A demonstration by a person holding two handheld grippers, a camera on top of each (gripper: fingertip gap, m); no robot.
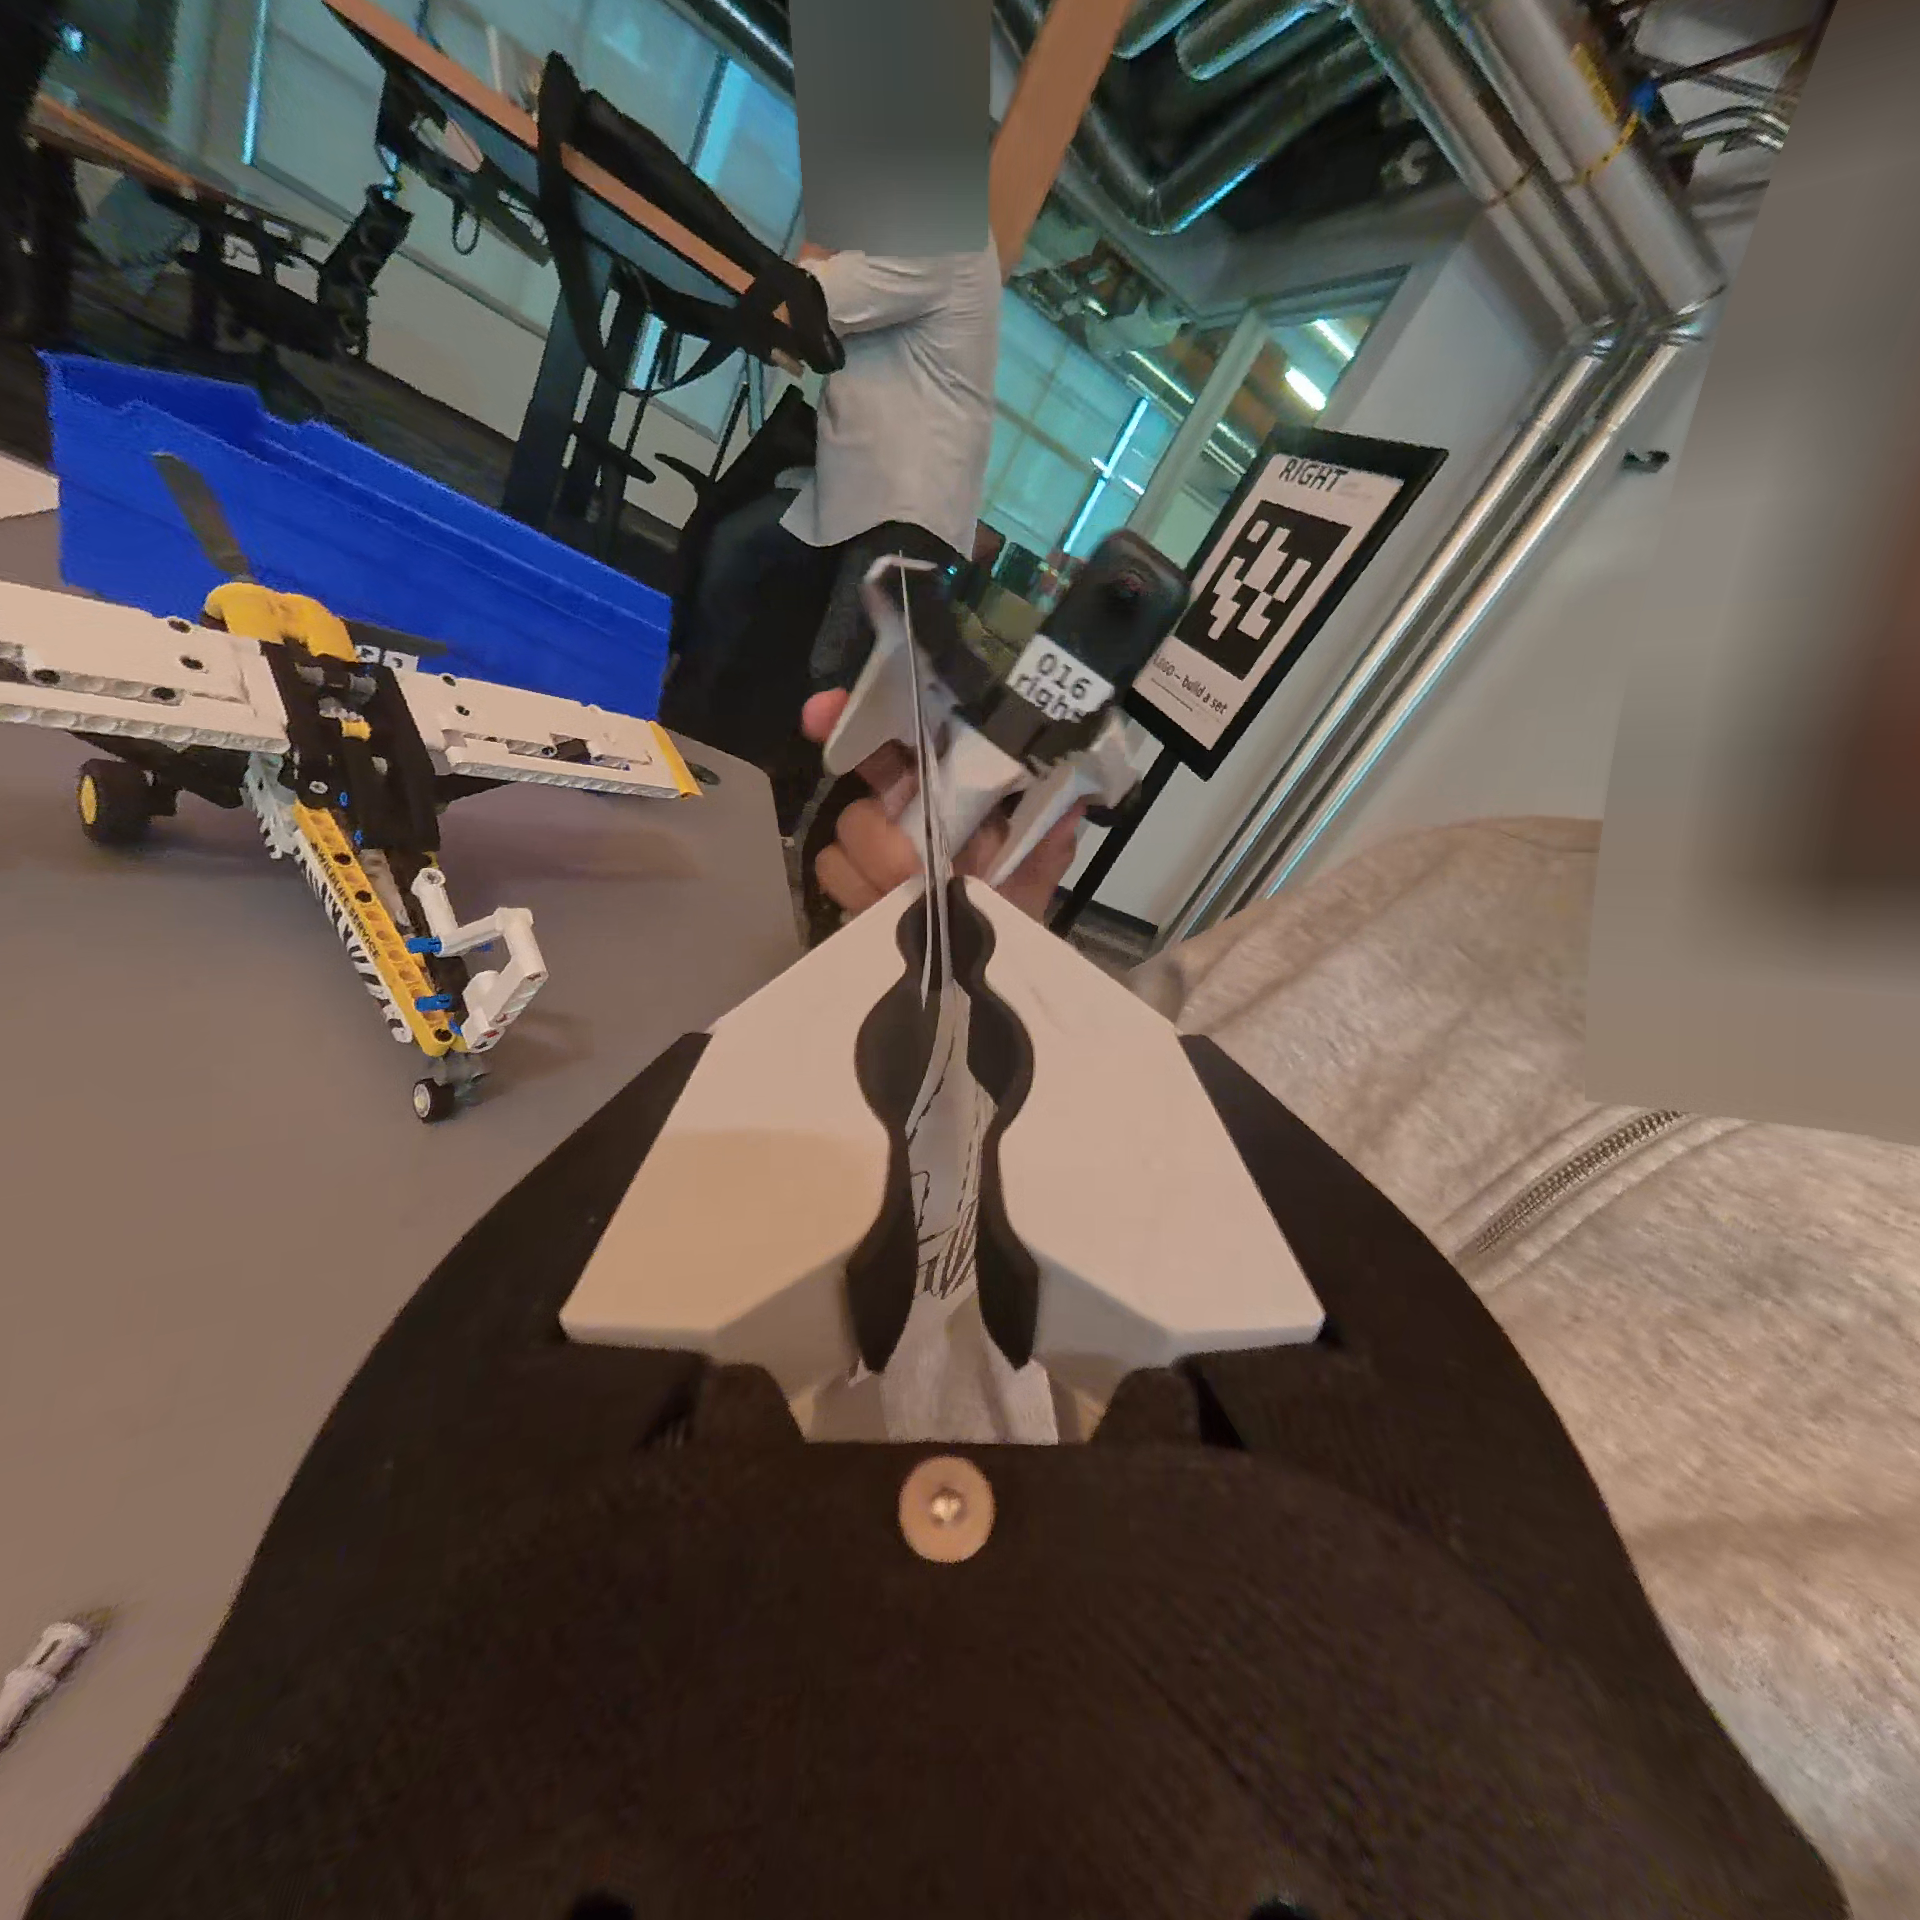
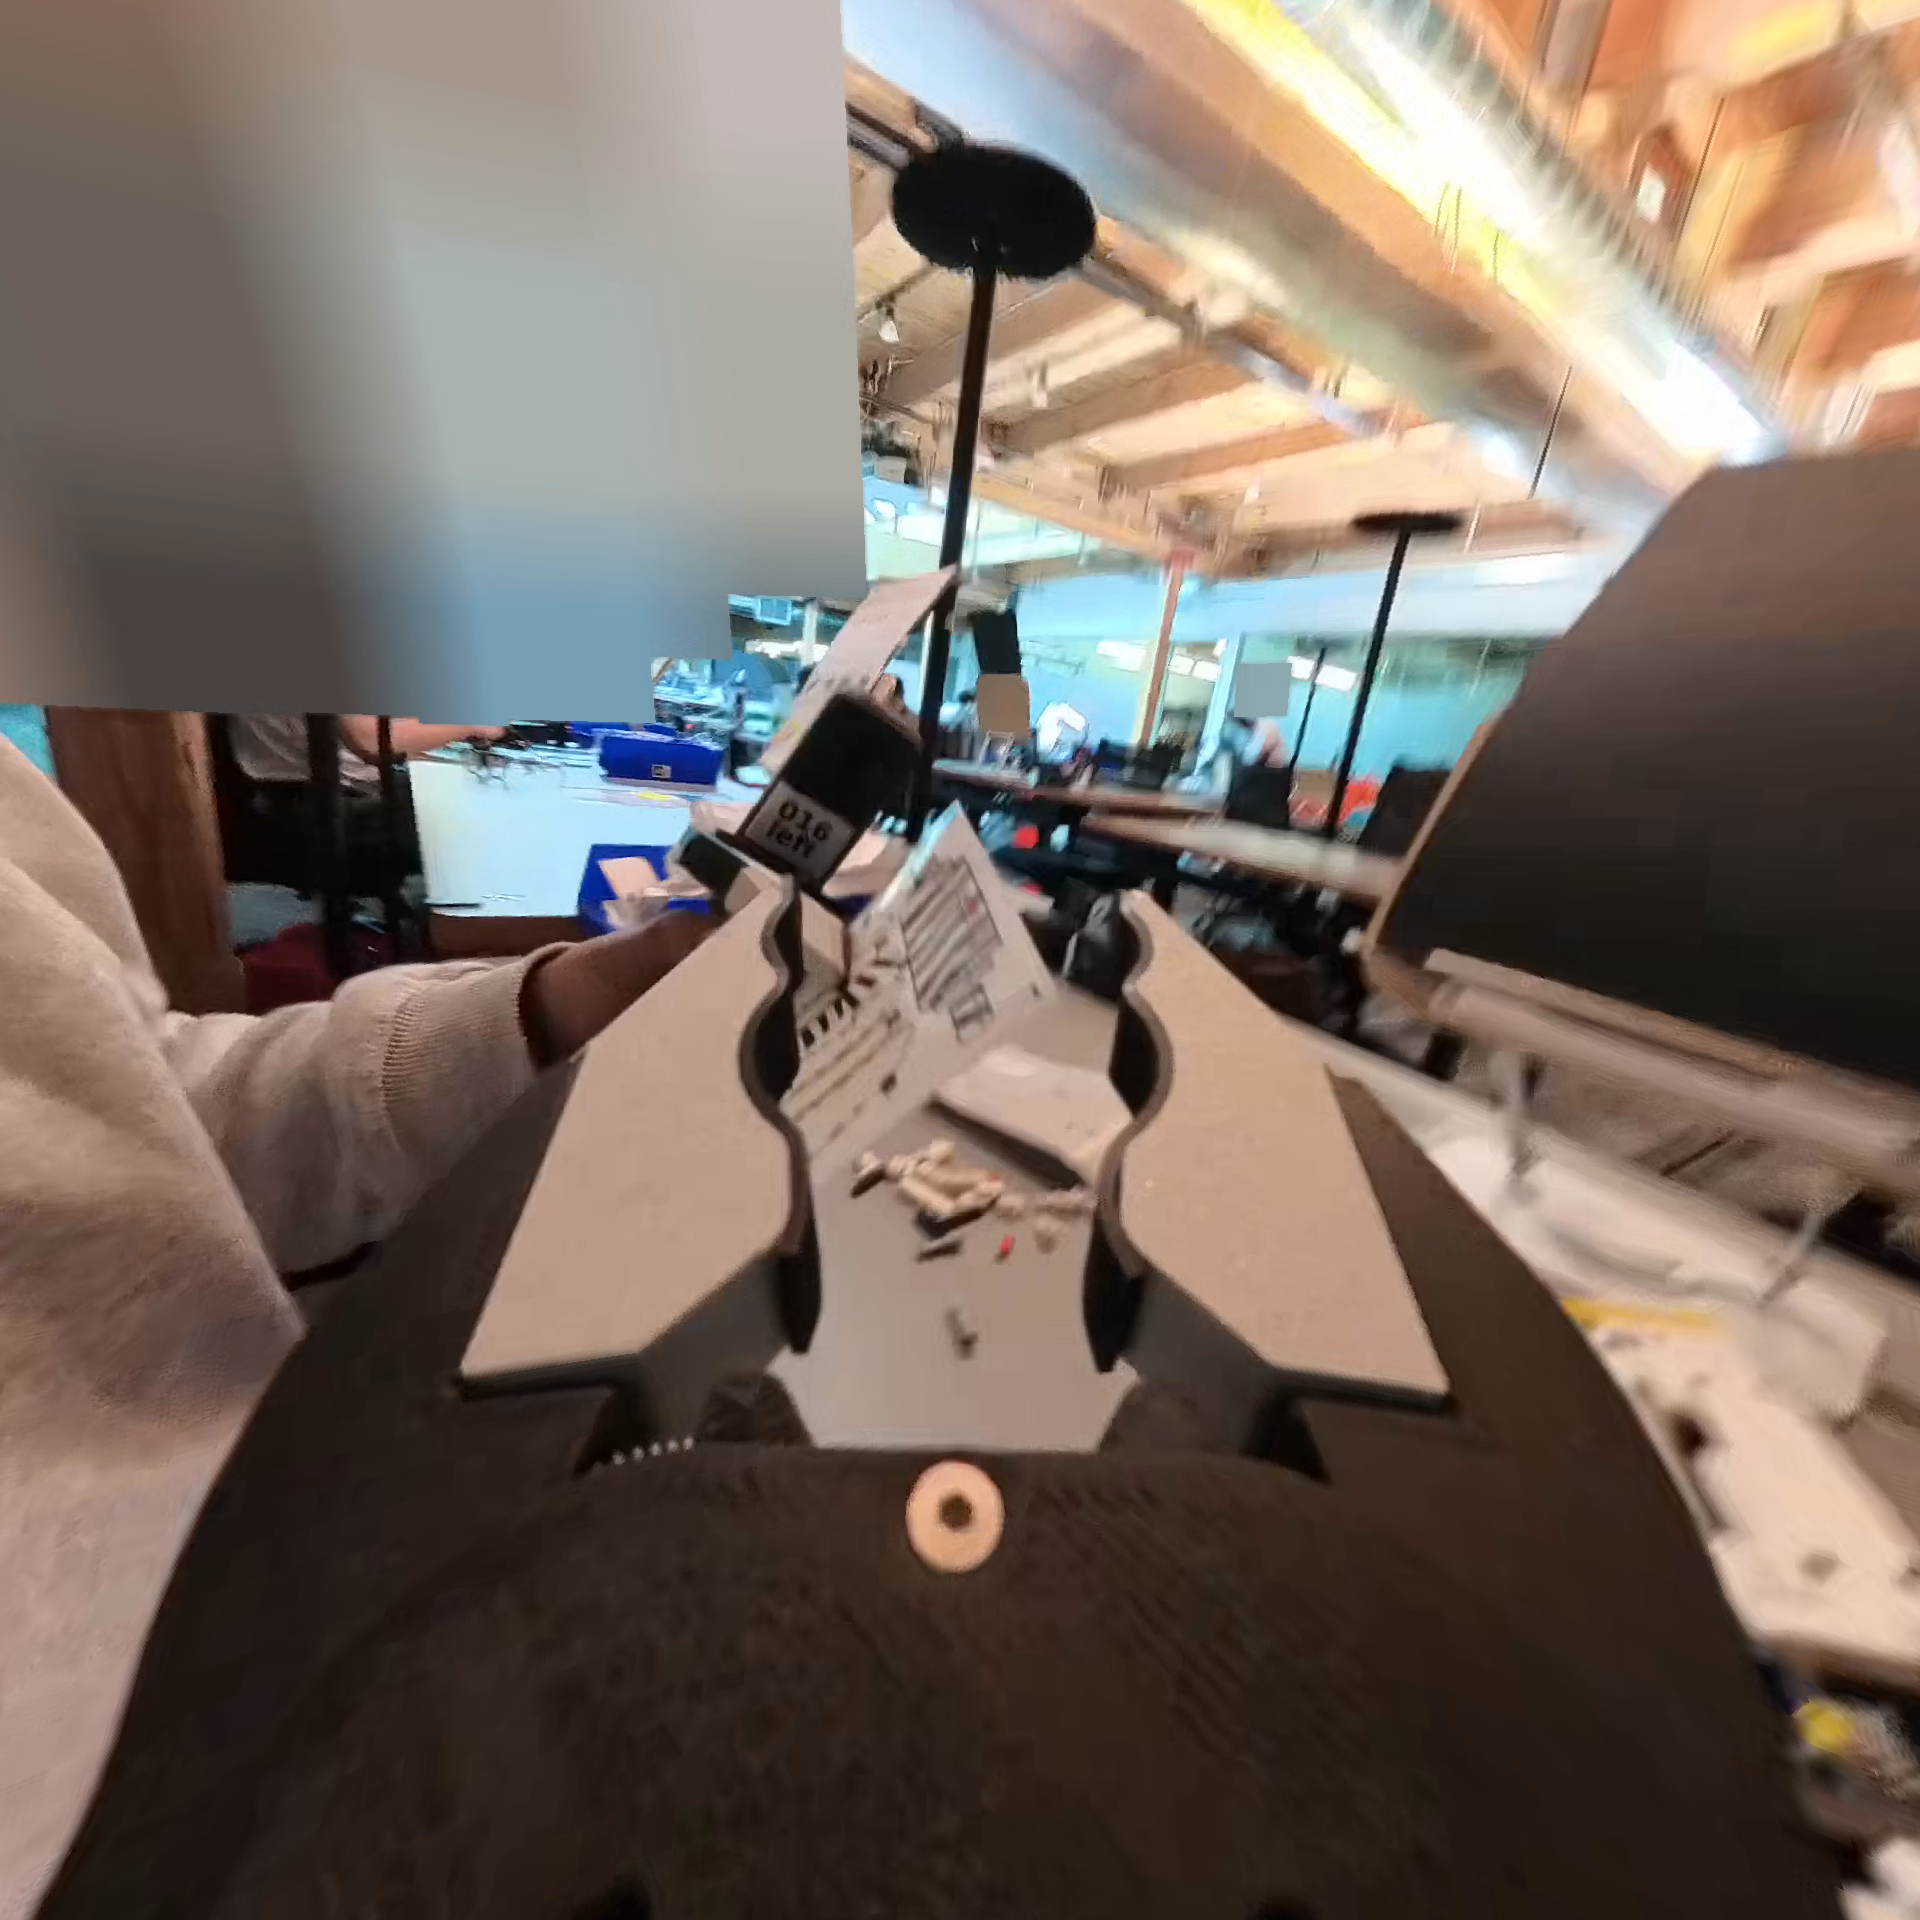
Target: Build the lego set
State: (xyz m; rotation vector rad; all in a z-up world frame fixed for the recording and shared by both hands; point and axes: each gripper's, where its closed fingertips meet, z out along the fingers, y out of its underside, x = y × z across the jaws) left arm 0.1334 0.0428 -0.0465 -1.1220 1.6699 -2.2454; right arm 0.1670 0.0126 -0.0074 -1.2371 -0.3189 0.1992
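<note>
My left gripper (image 1: pixel 951 896) is shut on a thin printed sheet (image 1: pixel 940 1174), which I see edge-on running up past the fingertips. In the right wrist view this sheet (image 2: pixel 935 966) is white with black stripes and blocks, and the left gripper (image 2: pixel 844 956) holds it tilted above the table. My right gripper (image 2: pixel 956 914) is open, its fingers wide apart on either side of the sheet's far part; it also shows in the left wrist view (image 1: pixel 940 727). The partly built lego plane (image 1: pixel 343 769), white, yellow and black, stands on the grey table (image 1: pixel 260 1299) at the left. Several loose white pieces (image 2: pixel 956 1184) lie on the table.
A blue bin (image 1: pixel 364 540) stands behind the plane. A black-framed sign on a stand (image 1: pixel 1278 592) is beyond the table. A person (image 1: pixel 904 395) stands in the background. A dark monitor (image 2: pixel 1662 779) and white clutter fill the right; a flat white packet (image 2: pixel 1029 1101) lies by the loose pieces. My right fingertips sit around 7 cm from my left ones. From the right gripper's tips to the partly built lego plane (image 1: pixel 343 769) is close to 20 cm.
</note>
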